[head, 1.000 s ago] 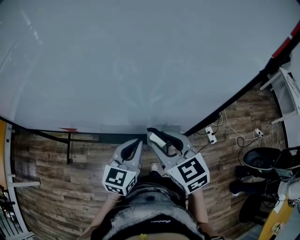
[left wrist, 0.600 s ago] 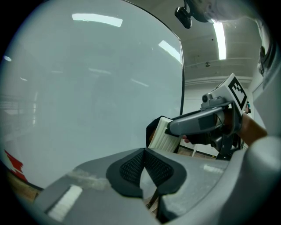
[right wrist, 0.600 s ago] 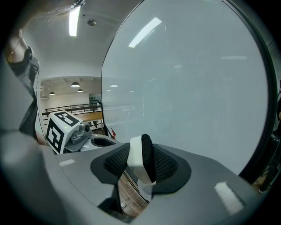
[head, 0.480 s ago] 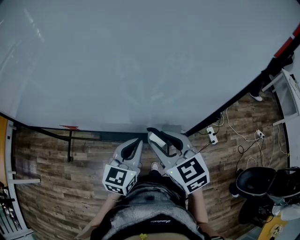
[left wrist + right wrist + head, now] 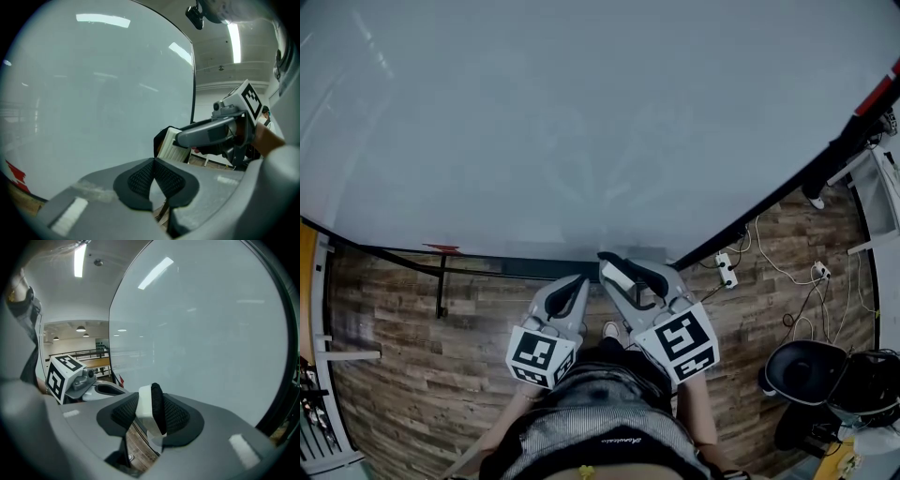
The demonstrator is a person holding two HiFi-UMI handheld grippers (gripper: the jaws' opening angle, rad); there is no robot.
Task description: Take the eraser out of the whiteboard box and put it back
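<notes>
One white-and-black block eraser (image 5: pixel 151 405), clamped in the right gripper (image 5: pixel 150 418), hangs just beside the whiteboard's dark tray (image 5: pixel 534 273); left gripper (image 5: pixel 153 180) closed, empty.

black chair (image 5: pixel 804 371) at right now lower on the wood floor (image 5: pixel 403 328), white shoe (image 5: pixel 818 202) newly beside whiteboard (image 5: pixel 581 122) edge

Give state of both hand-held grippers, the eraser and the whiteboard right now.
Right hand-held gripper: shut on the eraser.
Eraser: held in the air, clamped in that grip.
Left hand-held gripper: shut, empty.
Whiteboard: blank, no writing visible.
</notes>
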